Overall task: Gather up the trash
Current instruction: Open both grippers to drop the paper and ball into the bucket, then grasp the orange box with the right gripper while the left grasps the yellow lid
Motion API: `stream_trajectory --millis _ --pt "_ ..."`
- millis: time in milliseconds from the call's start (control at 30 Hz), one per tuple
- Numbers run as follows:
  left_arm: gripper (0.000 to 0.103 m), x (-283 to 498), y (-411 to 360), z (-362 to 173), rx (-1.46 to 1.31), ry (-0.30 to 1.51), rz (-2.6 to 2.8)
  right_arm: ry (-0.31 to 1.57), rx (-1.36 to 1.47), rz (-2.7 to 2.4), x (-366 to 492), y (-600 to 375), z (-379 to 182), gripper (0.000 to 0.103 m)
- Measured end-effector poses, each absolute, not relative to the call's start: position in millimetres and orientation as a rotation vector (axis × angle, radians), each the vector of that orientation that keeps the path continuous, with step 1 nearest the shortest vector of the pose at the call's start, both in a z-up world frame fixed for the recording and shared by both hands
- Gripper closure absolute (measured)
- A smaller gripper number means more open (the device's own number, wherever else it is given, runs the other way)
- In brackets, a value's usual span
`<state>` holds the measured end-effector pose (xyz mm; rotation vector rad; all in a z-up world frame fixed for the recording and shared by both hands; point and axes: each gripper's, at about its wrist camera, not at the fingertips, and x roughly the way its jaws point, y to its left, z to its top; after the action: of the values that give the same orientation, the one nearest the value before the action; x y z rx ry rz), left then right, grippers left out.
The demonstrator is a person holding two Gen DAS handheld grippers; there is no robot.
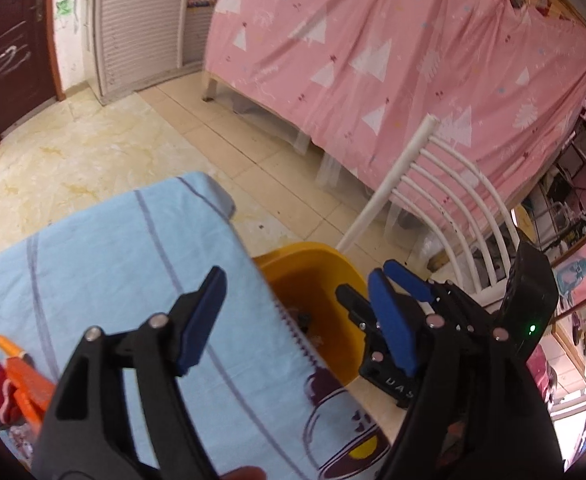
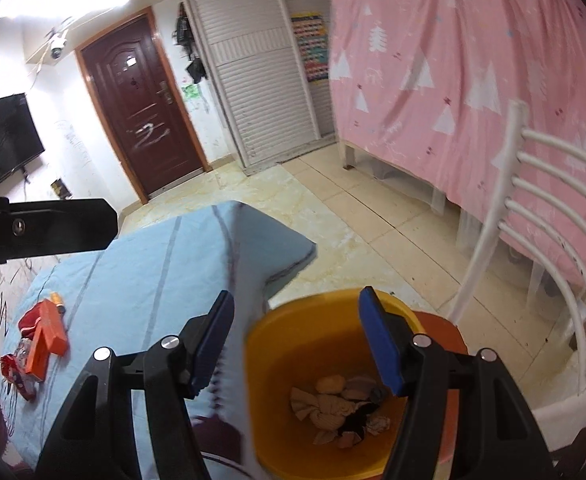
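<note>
Black gripper arms with blue pads fill the bottom of both views. In the right wrist view the right gripper (image 2: 297, 338) is seen with its jaws apart and nothing between them, poised over the yellow bin (image 2: 277, 380). Crumpled beige and dark scraps of trash (image 2: 343, 408) are seen at the bottom of the bin, which stands on the seat of a white chair (image 2: 549, 240), hard against the edge of the tabletop (image 2: 141, 280) with its light blue striped cloth.

In the left wrist view the left gripper (image 1: 293, 320) is likewise held open and empty, above the cloth's edge and the bin (image 1: 325, 264). The right gripper (image 1: 389, 312) is visible there too, just to the right, over the bin's far side.

On the tabletop, well to the left of the bin, an orange box (image 2: 47, 336) is seen lying with a red wrapper (image 2: 29, 320) beside it and a small orange-capped item (image 2: 57, 299) just beyond it. A further crumpled red and white wrapper (image 2: 17, 372) lies nearer the cloth's left edge.

A pink sheet (image 2: 473, 60) printed with white trees is hung behind the chair, and a dark brown door (image 2: 141, 112) is set in the far wall.
</note>
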<state>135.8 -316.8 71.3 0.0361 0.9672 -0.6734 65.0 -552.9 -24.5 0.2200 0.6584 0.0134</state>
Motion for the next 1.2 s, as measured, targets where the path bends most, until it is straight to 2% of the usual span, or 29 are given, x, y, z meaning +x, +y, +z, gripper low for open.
stream_trajectory --millis 233,267,333,500,633,900,1200 --pt "0.032 136.9 -269.2 83.6 0.008 0.935 -0.618 0.652 0.166 0.075 75.0 -510.7 -8.7 0.044" --pt "0.031 136.7 -262.0 85.5 0.008 0.929 -0.607 0.650 0.156 0.084 75.9 -503.8 -6.4 0.044" --pt "0.017 135.5 -249.1 87.7 0.006 0.914 -0.586 0.649 0.144 0.099 78.1 -492.1 -2.9 0.044" --pt "0.016 136.5 -213.9 94.6 -0.017 0.886 -0.540 0.654 0.109 0.131 85.4 -466.5 2.6 0.043" --pt "0.009 135.7 -189.5 97.9 -0.039 0.872 -0.511 0.655 0.082 0.162 89.2 -443.1 6.5 0.043" --pt "0.006 133.6 -140.5 102.9 -0.063 0.847 -0.448 0.658 0.036 0.238 99.0 -393.3 13.3 0.042" --pt "0.006 126.7 -74.0 103.6 -0.089 0.827 -0.336 0.674 -0.023 0.348 106.6 -328.2 12.9 0.037"
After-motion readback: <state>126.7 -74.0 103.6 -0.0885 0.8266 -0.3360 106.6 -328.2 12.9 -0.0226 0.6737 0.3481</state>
